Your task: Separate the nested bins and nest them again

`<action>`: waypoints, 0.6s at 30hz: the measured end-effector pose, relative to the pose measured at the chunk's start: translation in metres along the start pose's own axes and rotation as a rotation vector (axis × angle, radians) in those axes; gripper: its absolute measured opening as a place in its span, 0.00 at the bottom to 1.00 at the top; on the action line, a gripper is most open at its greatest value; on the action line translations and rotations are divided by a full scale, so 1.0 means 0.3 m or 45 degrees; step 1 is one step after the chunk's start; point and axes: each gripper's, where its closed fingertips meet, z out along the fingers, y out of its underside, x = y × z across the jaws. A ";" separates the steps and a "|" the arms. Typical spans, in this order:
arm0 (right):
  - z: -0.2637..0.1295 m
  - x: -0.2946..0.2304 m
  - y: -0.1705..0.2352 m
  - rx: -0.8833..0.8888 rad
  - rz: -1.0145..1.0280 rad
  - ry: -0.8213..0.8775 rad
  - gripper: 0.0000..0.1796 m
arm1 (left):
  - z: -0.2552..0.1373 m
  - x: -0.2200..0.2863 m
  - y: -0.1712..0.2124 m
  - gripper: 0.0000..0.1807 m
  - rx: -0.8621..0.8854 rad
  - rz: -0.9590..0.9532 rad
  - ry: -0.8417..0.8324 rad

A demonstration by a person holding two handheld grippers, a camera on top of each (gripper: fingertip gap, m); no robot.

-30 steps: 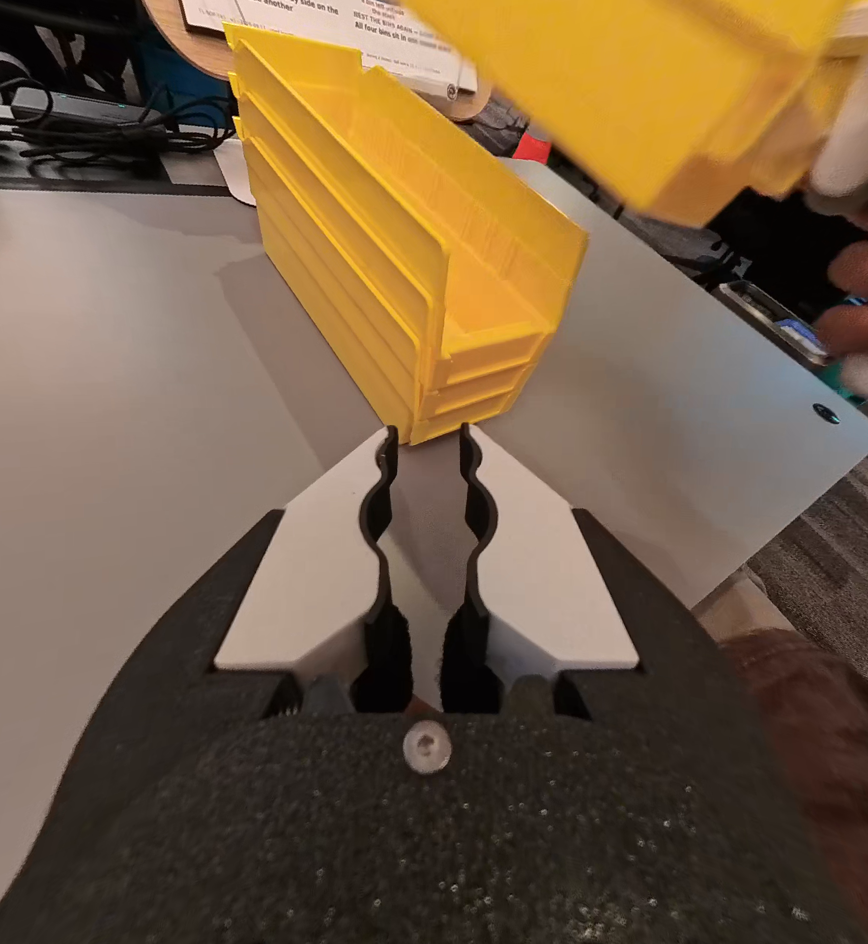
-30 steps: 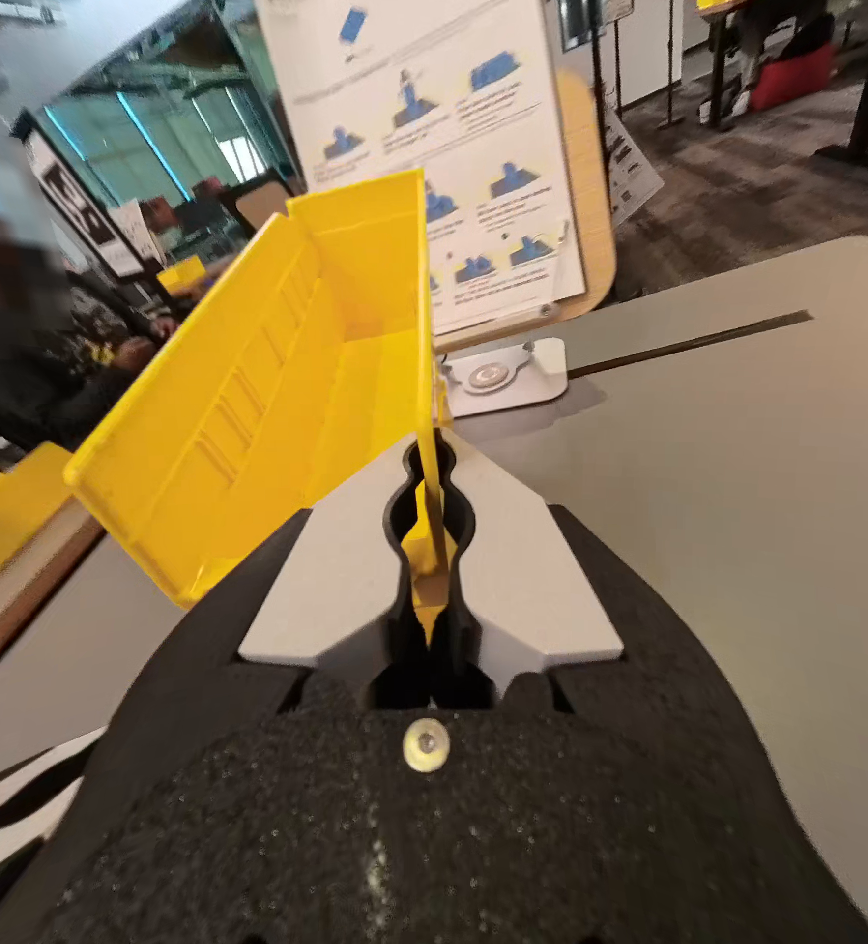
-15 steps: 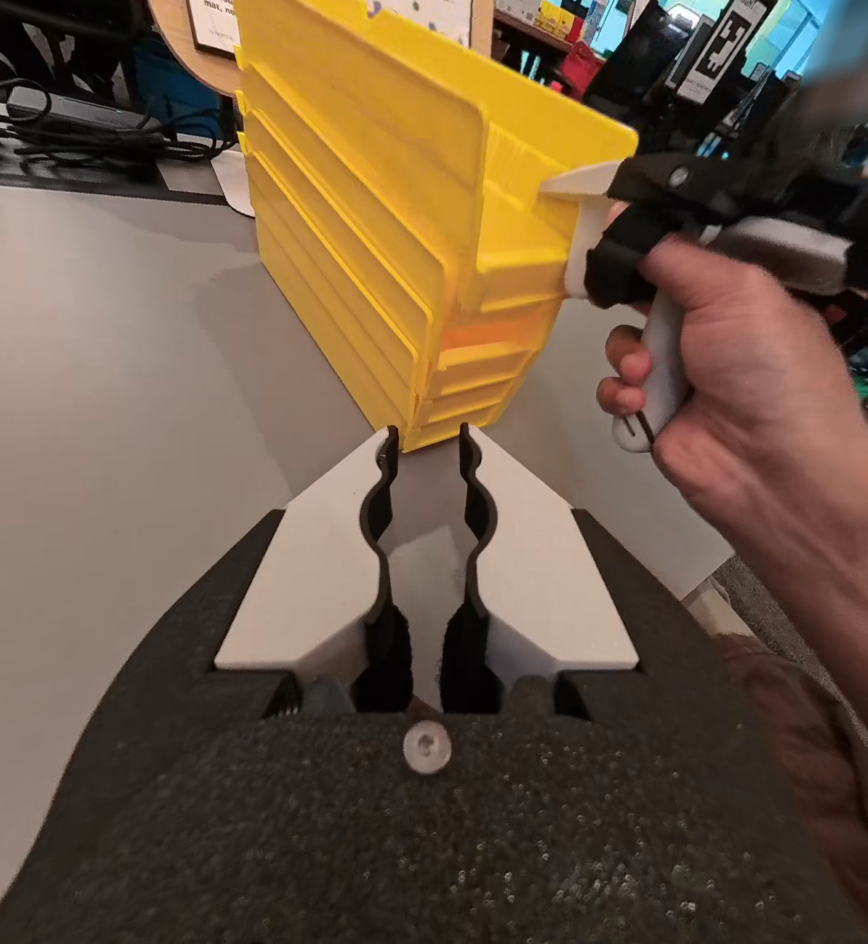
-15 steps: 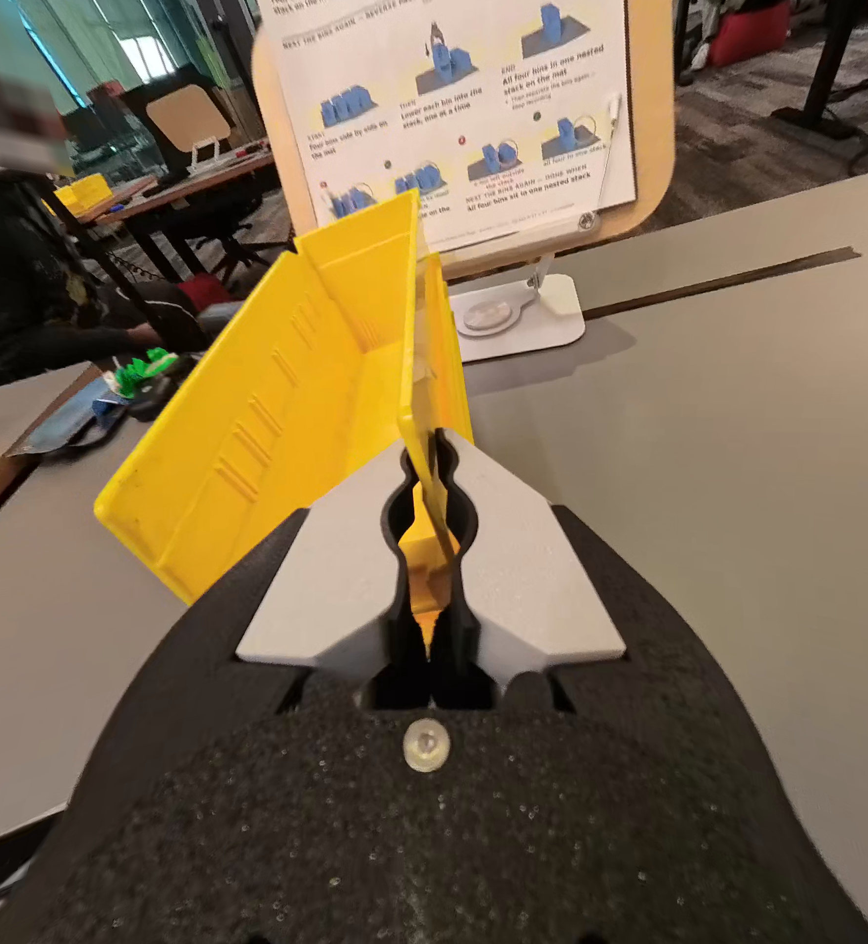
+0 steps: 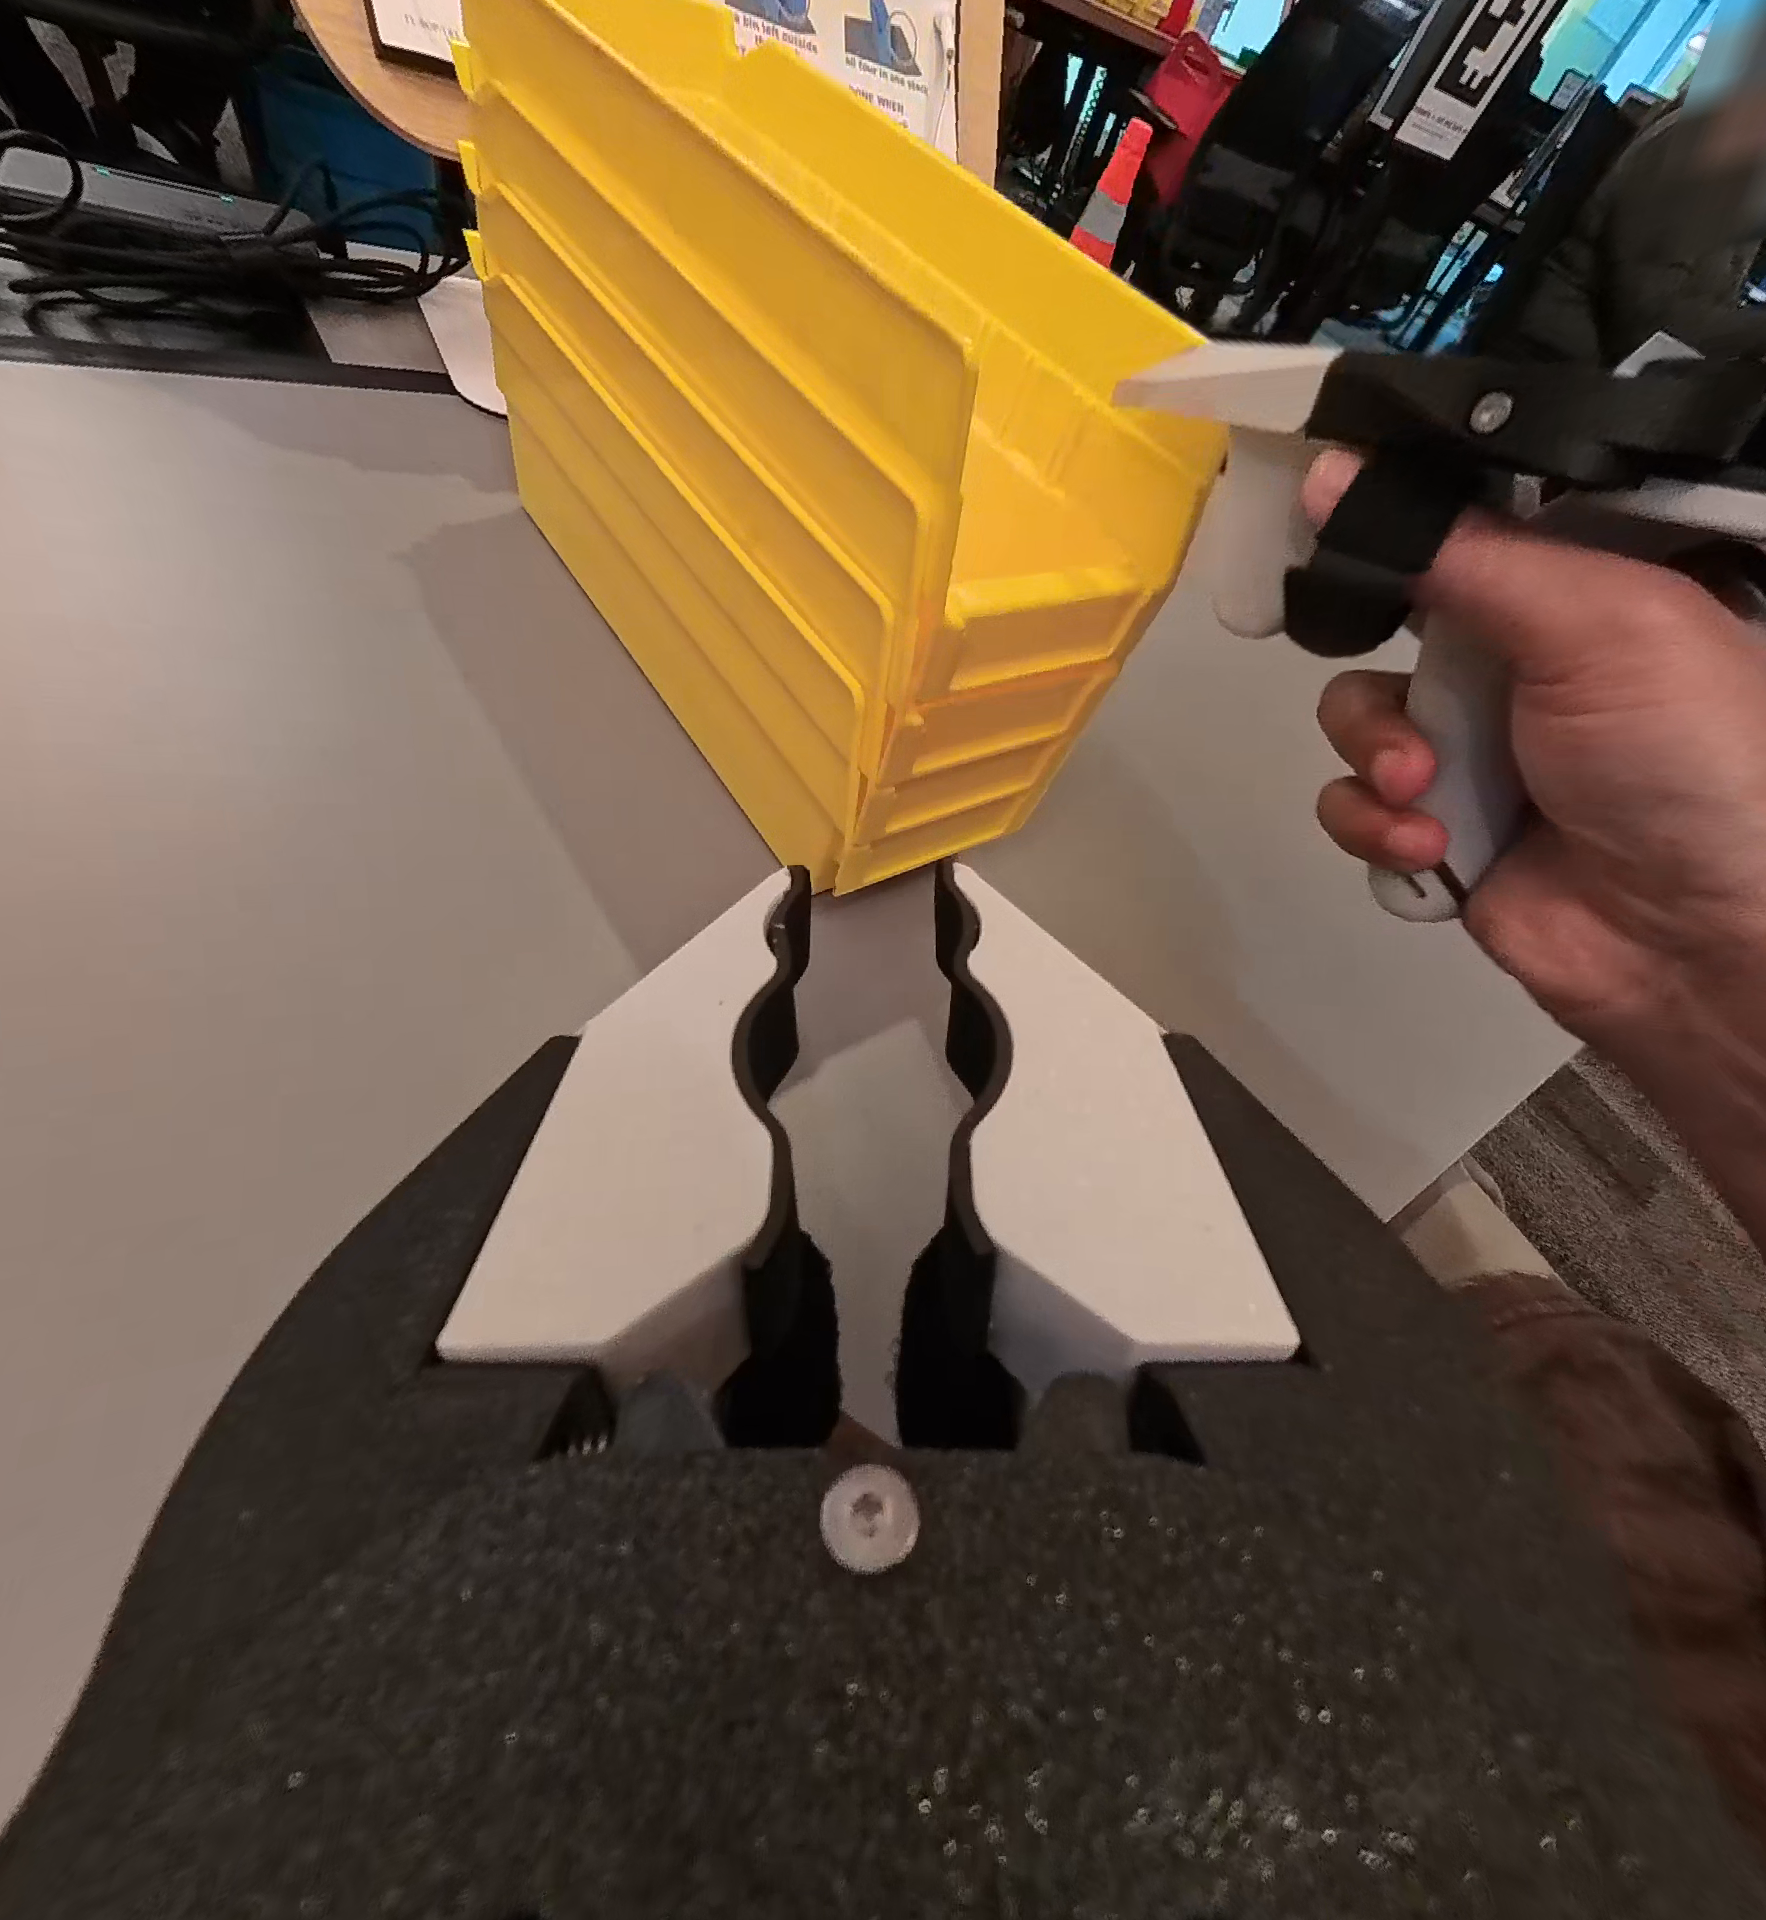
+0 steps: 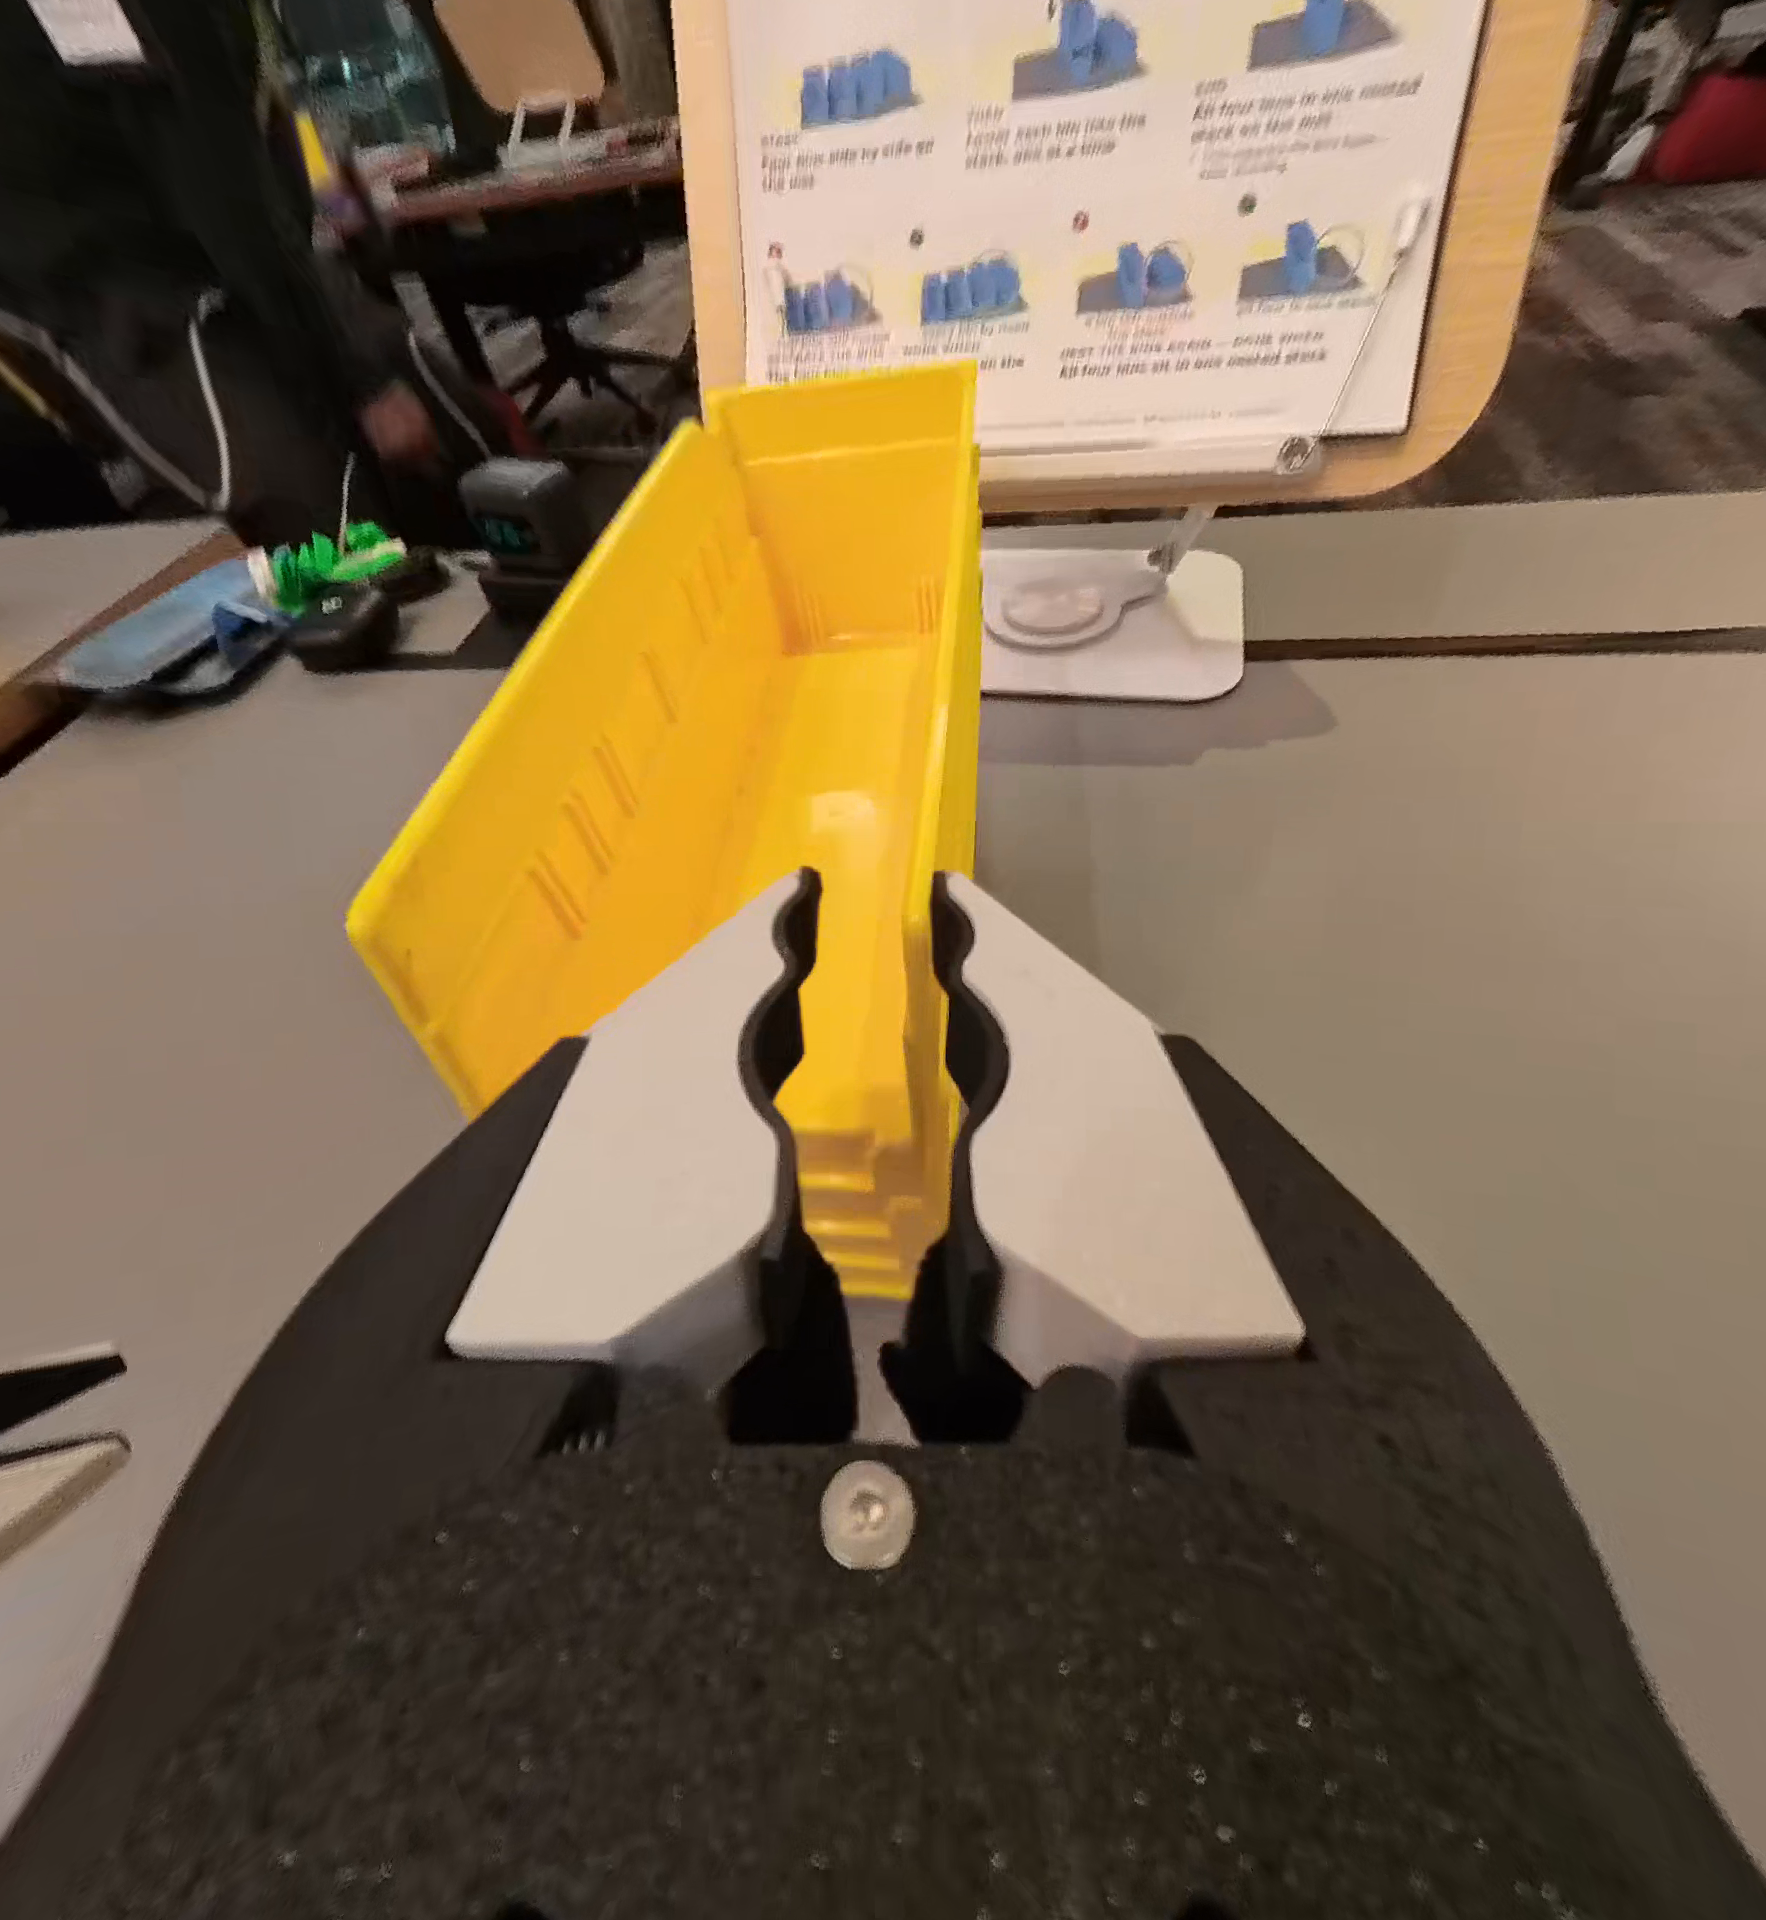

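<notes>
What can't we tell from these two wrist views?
- Bin stack far end: left wrist view, cut off by the top edge.
- Lower bins: right wrist view, hidden behind the right gripper; only their front lips show.
- Right gripper's grip on the top bin: right wrist view is blurred; left wrist view shows one finger only.

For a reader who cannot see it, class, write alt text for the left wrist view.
A stack of nested yellow bins stands on a grey table. The open left gripper is at its near corner, while a hand has the right gripper at the top bin's rim.
</notes>
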 end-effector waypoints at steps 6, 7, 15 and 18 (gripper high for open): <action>-0.032 0.003 0.055 -0.073 -0.088 0.001 0.09 | 0.012 0.007 0.011 0.12 -0.020 0.029 -0.008; -0.042 -0.014 0.059 -0.072 -0.077 -0.021 0.14 | 0.013 0.006 0.012 0.12 -0.022 0.033 -0.010; -0.075 -0.007 0.086 -0.103 -0.057 -0.088 0.10 | 0.011 -0.016 0.013 0.12 -0.025 0.045 -0.041; -0.108 -0.002 0.086 -0.104 -0.023 -0.200 0.13 | 0.012 -0.021 0.015 0.12 -0.029 0.051 -0.048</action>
